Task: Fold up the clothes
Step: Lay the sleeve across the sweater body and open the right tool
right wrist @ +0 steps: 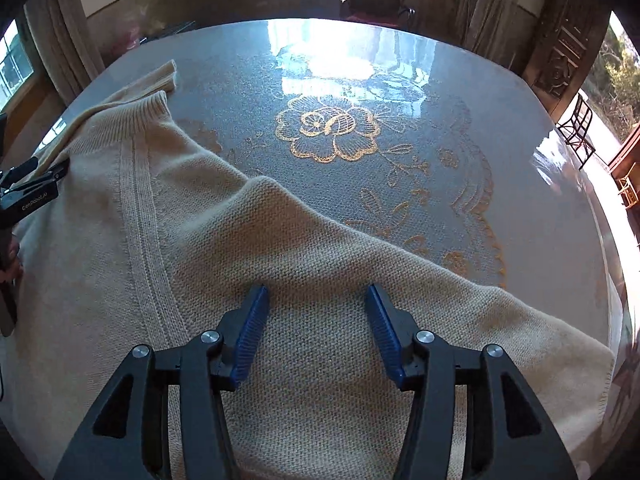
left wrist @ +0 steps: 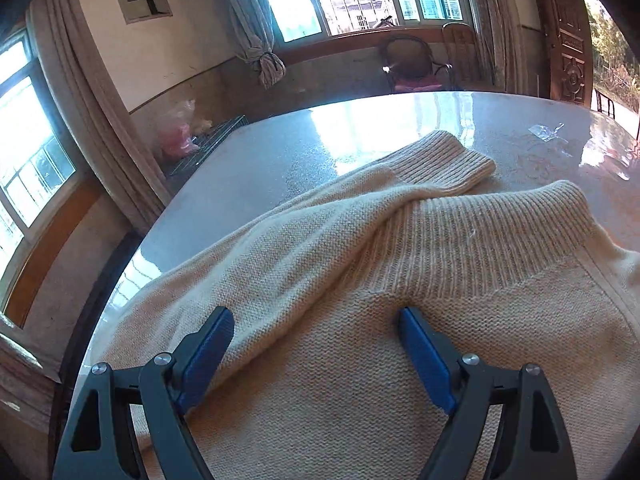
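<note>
On glossy round table (right wrist: 520, 128), gold flower motif at centre: 1 cream knit sweater (right wrist: 320, 280), spread on near/left part of top.

- Sweater: ribbed collar (left wrist: 500, 232) toward table centre; one sleeve w/ ribbed cuff (left wrist: 444, 164) lies diagonally past collar, cuff resting on bare tabletop. Other sleeve, right wrist view, runs out to the right edge of table, not yet folded in.
- Left gripper (left wrist: 316, 316): jaws wide apart, nothing between pads; hovers over the sleeve/shoulder area just below collar. Contact w/ knit can't be told.
- Right gripper (right wrist: 316, 292): jaws partly apart, empty; over sweater body near fold line of right-hand sleeve.
- Misc: chair (left wrist: 416, 60) beyond table, curtains, windows.

Step, as judged: early fold; garment laid out, both tools free, between grasps. Next move prob. calls for pinching a sleeve or side edge w/ both pads thru one layer only, then carrying it across body w/o dragging the rest.
</note>
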Available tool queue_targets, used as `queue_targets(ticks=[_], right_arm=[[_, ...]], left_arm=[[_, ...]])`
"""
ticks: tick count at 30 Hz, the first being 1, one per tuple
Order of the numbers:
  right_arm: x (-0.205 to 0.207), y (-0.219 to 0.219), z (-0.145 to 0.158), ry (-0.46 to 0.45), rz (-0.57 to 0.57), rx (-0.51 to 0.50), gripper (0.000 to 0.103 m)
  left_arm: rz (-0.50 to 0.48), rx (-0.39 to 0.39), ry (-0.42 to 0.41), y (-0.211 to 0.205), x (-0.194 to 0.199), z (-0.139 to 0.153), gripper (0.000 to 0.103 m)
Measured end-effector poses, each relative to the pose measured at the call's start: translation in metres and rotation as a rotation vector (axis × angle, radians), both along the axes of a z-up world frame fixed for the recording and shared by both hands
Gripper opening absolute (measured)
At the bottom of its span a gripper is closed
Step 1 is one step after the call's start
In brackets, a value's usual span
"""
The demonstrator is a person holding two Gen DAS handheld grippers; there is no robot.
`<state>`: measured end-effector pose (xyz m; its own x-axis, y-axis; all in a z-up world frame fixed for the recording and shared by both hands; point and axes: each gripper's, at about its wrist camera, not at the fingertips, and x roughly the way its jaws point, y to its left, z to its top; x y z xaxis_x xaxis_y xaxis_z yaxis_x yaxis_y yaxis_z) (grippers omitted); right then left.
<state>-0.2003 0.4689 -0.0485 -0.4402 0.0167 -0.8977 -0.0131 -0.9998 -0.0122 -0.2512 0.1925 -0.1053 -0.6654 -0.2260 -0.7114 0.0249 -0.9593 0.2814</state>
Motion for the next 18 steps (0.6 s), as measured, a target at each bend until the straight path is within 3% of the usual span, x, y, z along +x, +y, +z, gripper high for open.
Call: queue_targets(ticks=[8, 10, 14, 18], right_arm=[[-0.039, 0.025, 0.003, 0.059, -0.139, 0.011, 0.062], [-0.038, 0.034, 0.010, 0.059, -0.151, -0.049, 0.063], [-0.011, 0.061, 0.037, 0.097, -0.220, -0.136, 0.063], [0.038, 0.101, 0.035, 0.037, -0.325, -0.092, 0.063]], left_arm=[[-0.030, 0.047, -0.016, 0.004, -0.059, 0.000, 0.089], [-0.045, 0.053, -0.023, 0.003, -0.063, 0.003, 0.089], [-0.134, 0.047, -0.062, 0.004, -0.036, 0.014, 0.086], [-0.209, 0.077, -0.101, 0.004, 0.020, 0.016, 0.086]])
